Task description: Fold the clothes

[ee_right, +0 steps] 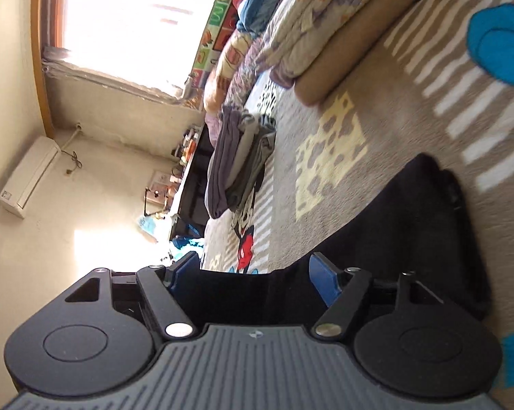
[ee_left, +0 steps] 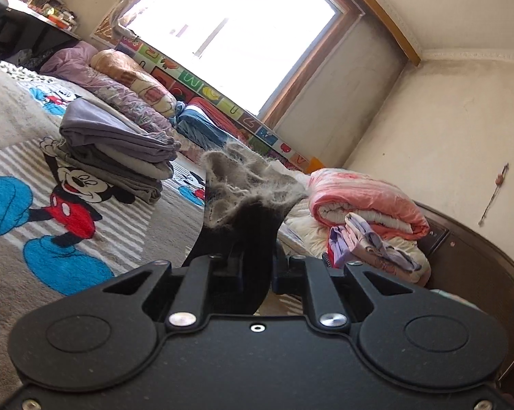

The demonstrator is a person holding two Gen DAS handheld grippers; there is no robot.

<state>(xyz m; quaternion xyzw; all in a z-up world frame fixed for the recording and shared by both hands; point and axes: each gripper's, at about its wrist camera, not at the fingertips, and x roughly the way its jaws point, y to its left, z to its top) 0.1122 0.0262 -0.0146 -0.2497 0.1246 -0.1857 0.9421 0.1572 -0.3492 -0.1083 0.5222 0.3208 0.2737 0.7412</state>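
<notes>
My left gripper [ee_left: 246,239] is shut on a black garment whose grey fuzzy lining [ee_left: 246,181] bunches up above the fingers and hides their tips. A folded stack of grey and purple clothes [ee_left: 113,147] sits on the cartoon-mouse blanket [ee_left: 17,136] to its left. In the right wrist view the same black garment [ee_right: 393,212] lies on the blanket [ee_right: 325,102] and runs between the spread blue pads [ee_right: 325,283] of my right gripper [ee_right: 253,273], which is open. The folded stack [ee_right: 236,164] lies further off, toward the window.
A folded pink quilt [ee_left: 366,198] and small lilac clothes [ee_left: 369,242] rest by the dark headboard [ee_left: 479,266]. Rolled bedding [ee_left: 130,82] lines the window wall. A cluttered desk [ee_left: 35,17] stands beyond the bed. A tan pillow [ee_right: 352,44] carries a folded quilt.
</notes>
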